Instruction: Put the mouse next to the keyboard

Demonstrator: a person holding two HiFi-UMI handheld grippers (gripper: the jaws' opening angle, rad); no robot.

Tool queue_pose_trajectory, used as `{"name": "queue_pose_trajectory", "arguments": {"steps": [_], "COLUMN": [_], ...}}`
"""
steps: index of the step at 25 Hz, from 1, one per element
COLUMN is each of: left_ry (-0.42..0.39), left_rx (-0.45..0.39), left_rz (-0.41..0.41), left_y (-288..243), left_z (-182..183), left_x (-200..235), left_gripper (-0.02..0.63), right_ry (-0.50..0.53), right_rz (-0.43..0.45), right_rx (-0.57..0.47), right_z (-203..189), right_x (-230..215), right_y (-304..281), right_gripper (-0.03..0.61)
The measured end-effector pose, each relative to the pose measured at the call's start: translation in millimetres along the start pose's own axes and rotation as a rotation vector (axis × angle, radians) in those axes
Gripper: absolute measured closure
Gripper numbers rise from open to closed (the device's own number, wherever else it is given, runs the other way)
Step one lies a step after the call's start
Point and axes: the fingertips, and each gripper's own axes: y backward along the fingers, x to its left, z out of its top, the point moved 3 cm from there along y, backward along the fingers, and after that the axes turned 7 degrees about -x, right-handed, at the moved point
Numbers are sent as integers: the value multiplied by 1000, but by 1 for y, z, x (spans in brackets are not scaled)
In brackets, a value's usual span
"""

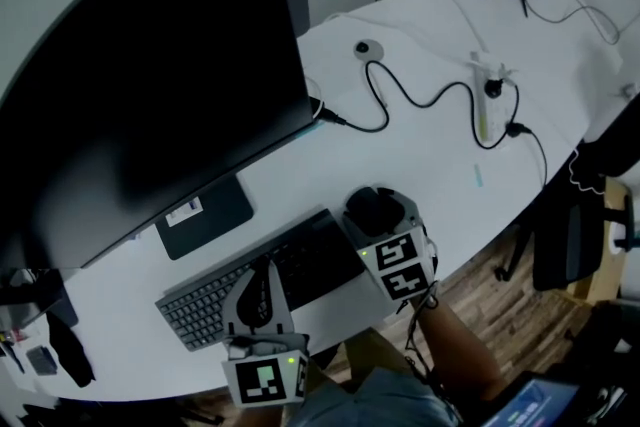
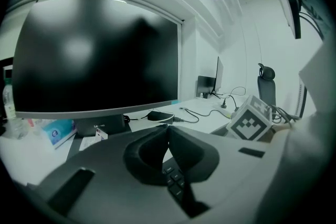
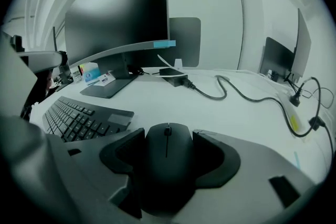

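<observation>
A black mouse (image 3: 167,157) sits between the jaws of my right gripper (image 3: 167,139), and both pads press its sides. In the head view the mouse (image 1: 372,208) and right gripper (image 1: 376,215) are just past the right end of the black keyboard (image 1: 200,303), close to the table's front edge. Whether the mouse rests on the table or hangs just above it, I cannot tell. The keyboard (image 3: 79,118) lies to the left of the mouse. My left gripper (image 1: 260,293) hovers over the keyboard's middle, jaws shut together with nothing in them (image 2: 168,131).
A large dark monitor (image 1: 150,65) on a flat stand (image 1: 205,215) fills the back left. A black cable (image 1: 420,100) snakes across the white table (image 1: 430,165) behind the mouse. An office chair (image 1: 570,235) stands off the table's right edge.
</observation>
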Motion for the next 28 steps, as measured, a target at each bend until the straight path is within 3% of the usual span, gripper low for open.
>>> {"name": "queue_pose_trajectory", "arguments": {"steps": [11, 19, 24, 28], "left_ry": [-11, -40, -67, -85], "left_rx": [-33, -134, -202, -299], "left_rz": [32, 62, 95, 117], "left_y": [20, 70, 115, 156], "left_z": [7, 47, 78, 115], "left_x": [7, 20, 37, 52], "left_gripper": [609, 609, 609, 609], "right_ry": [-1, 9, -2, 16], "right_rz": [16, 2, 15, 45], "right_rx": [-33, -195, -387, -532], "right_z": [11, 64, 112, 143], "right_x": [-2, 36, 88, 145], "right_y": [5, 60, 118, 168], "right_gripper": [265, 275, 358, 471]}}
